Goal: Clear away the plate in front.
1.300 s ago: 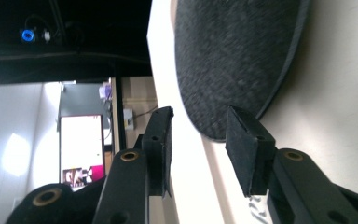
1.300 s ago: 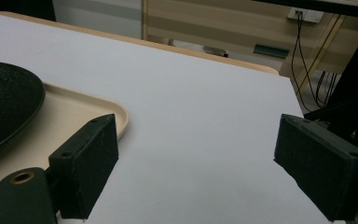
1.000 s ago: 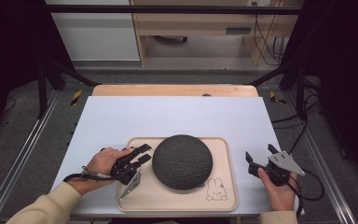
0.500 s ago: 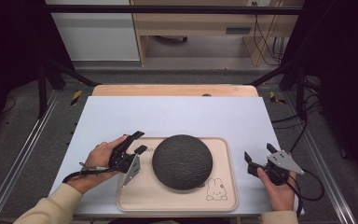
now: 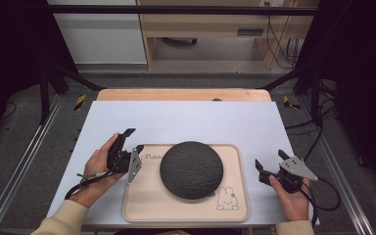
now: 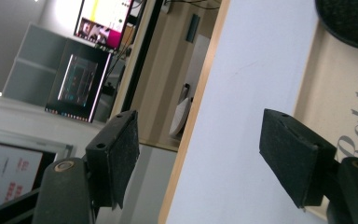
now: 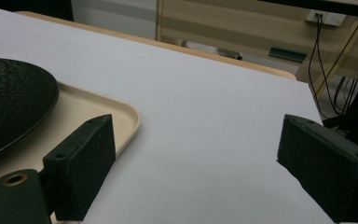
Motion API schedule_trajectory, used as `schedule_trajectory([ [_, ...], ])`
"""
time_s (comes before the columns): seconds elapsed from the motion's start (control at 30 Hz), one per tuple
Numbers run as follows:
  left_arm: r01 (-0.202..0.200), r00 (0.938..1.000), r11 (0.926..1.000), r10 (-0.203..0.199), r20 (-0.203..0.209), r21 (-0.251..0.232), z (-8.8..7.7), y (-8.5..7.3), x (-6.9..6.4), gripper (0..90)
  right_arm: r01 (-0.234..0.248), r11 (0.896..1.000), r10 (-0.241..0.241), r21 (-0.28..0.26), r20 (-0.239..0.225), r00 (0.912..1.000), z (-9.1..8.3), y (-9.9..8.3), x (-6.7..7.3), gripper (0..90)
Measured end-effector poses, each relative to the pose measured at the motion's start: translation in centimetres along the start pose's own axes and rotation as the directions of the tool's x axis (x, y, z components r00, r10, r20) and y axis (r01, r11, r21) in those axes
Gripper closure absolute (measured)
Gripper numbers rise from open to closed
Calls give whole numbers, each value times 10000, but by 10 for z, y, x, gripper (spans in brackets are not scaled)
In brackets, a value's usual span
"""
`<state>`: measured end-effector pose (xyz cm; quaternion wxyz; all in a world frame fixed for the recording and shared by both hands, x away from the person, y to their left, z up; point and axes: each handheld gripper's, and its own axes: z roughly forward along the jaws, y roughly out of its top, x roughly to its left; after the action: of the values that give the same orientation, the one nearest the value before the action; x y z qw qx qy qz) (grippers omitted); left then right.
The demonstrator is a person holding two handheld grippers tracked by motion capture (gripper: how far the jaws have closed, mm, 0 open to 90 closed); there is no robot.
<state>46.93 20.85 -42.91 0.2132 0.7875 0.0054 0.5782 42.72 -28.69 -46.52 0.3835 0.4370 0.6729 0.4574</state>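
From the high view the left hand-held gripper (image 5: 130,140) has lifted off the tray's (image 5: 142,210) left rim, jaws just opening and empty, the black plate (image 5: 191,169) resting centred on it, while its own view shows parted pads (image 6: 116,156) over the table (image 6: 242,116), and the right hand-held gripper (image 7: 200,172) gapes beside the tray, suggesting the placing is finished.

Showed a rough, matt black plate (image 5: 191,169) on a smooth, matt beige tray (image 5: 142,208) that looked like plastic, a smooth pale sheet (image 5: 186,122) over a wooden table (image 5: 176,94), and coarse black gripper pads (image 6: 121,154).
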Motion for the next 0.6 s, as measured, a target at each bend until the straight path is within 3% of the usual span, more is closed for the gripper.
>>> schedule_trajectory([
  [0.27,1015,9948,9941,-1014,-50,384,-7,-7,2,268,-158,9998,158,-105,47,9999,-2,1,-1,110],
  [0.33,1689,9856,9850,-1689,-42,342,-10,-11,5,268,-146,9998,146,-118,64,9999,-2,1,-1,110],
  [0.37,2034,9791,9784,-2034,-49,381,-12,-13,7,268,-146,9998,146,-118,64,9999,-2,1,-1,110],
  [0.4,2665,9638,9626,-2662,-126,479,-16,-19,11,265,-171,9998,172,-113,76,9998,-2,1,-1,110],
  [0.43,2665,9638,9626,-2662,-126,479,-16,-19,11,264,-171,9998,172,-113,76,9998,-2,1,-1,110],
  [0.47,2993,9542,9528,-2989,-162,513,-18,-22,13,264,-170,9998,171,-106,94,9998,-2,1,-2,110],
  [0.53,3836,9234,9216,-3834,-155,594,-21,-30,16,250,-226,9997,227,-94,103,9997,-2,1,-2,105],
  [0.6,4672,8841,8819,-4669,-212,622,-26,-39,19,245,-218,9997,218,-96,103,9997,-2,1,-2,104],
])
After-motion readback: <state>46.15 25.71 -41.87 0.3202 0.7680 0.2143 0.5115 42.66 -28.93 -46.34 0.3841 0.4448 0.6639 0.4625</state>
